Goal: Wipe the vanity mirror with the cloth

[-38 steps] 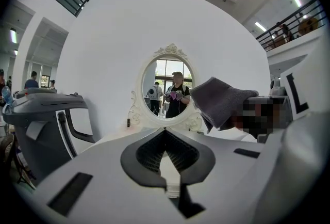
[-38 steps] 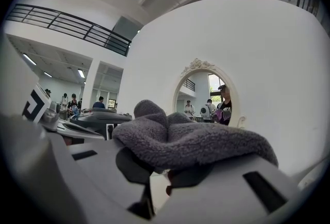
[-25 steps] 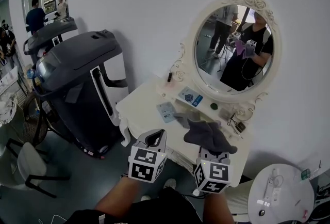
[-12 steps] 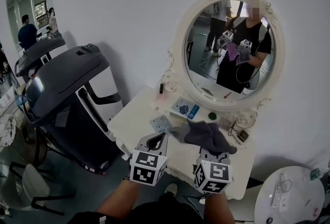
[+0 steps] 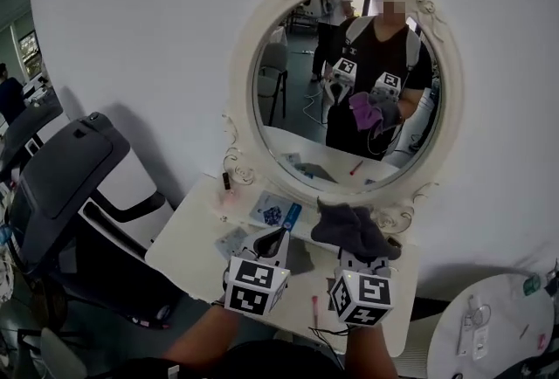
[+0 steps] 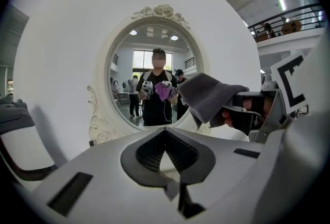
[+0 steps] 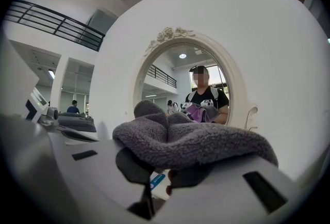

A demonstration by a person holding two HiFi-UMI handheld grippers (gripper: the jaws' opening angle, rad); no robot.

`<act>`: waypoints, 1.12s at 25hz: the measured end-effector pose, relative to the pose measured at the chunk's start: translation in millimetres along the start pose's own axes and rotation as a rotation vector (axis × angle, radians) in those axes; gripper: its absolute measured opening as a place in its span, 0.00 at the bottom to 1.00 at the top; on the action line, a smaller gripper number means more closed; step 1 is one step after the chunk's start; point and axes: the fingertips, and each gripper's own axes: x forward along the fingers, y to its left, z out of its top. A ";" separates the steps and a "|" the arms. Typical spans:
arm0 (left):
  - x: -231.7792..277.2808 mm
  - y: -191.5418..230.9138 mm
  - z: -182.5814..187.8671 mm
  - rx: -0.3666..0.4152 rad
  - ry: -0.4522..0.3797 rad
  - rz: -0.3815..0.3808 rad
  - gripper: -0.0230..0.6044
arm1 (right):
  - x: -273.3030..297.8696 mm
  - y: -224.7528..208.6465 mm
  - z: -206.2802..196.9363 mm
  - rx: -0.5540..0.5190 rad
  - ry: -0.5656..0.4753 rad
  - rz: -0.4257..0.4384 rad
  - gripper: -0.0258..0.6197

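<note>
Currently, the person is holding both grippers side by side over the white vanity table (image 5: 188, 237), facing the oval vanity mirror in its ornate white frame (image 5: 293, 106). The right gripper (image 5: 359, 258) is pinching a fluffy grey terry cloth (image 5: 349, 224), its jaws clamped on the fabric. The cloth is bunching up above the jaws and spilling over them in the right gripper view (image 7: 196, 145). In the head view the cloth is hanging in front of the mirror's lower rim, above the tabletop; whether it is touching the frame cannot be told. The left gripper (image 5: 269, 237) is hovering just beside it, jaws pressed together at the tips and gripping nothing, pointing toward the mirror (image 6: 129, 78). The glass is reflecting the person with both grippers and the cloth raised at chest height. A blue-and-white card (image 5: 272, 213) is lying on the table ahead of the left gripper, and a small dark bottle (image 5: 227, 181) is standing upright by the frame's lower left curl. A bulky black machine (image 5: 61, 185) is sitting to the table's left.
</note>
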 end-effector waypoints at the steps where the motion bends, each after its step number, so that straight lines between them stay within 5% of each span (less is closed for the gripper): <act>1: 13.0 -3.7 4.3 0.008 0.001 -0.018 0.04 | 6.7 -9.5 0.2 0.003 0.003 -0.012 0.09; 14: 98.2 -21.9 37.1 0.061 0.008 -0.173 0.04 | 58.8 -97.4 37.1 0.051 -0.080 -0.154 0.09; 22: 86.3 15.9 44.9 0.059 -0.020 -0.176 0.04 | 90.2 -112.3 183.2 -0.042 -0.338 -0.123 0.09; 28: 82.4 36.5 50.1 0.057 -0.042 -0.163 0.04 | 117.5 -114.6 266.3 -0.129 -0.391 -0.103 0.09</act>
